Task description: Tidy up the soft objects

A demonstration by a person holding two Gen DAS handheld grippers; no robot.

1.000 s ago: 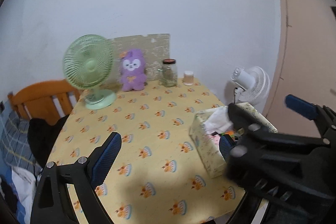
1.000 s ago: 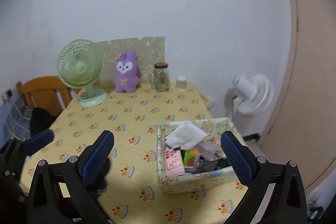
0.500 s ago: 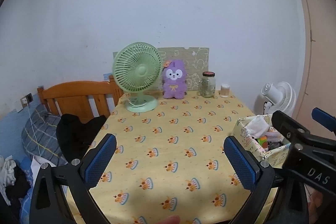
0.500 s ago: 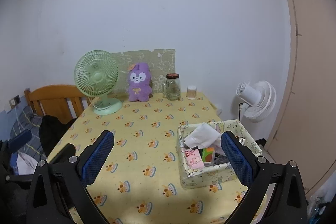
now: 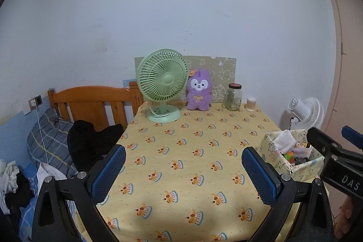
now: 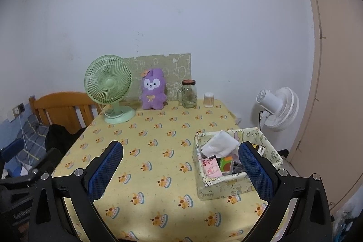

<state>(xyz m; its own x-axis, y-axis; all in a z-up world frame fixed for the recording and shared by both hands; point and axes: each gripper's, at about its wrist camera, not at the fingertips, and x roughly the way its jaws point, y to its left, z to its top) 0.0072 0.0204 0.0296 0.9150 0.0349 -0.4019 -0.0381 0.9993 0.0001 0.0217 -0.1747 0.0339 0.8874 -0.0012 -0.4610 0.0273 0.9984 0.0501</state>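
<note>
A purple plush bunny (image 6: 153, 92) is sitting upright (orange bow on its ear) at the table's far edge, leaning against the patterned board behind.

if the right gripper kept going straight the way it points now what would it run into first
Probably the bare yellow tablecloth; nothing stands between the open fingers. The storage box sits just inside the right finger and might get brushed, though depth is unclear.

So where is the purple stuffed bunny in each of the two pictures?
Left wrist view: the purple stuffed bunny sits upright at the far end of the table, just right of centre in the picture.
Right wrist view: the same bunny sits at the far end, left of centre.
Shared landmark: the green fan stands just to its left in both views, with the glass jar to its right.
</note>
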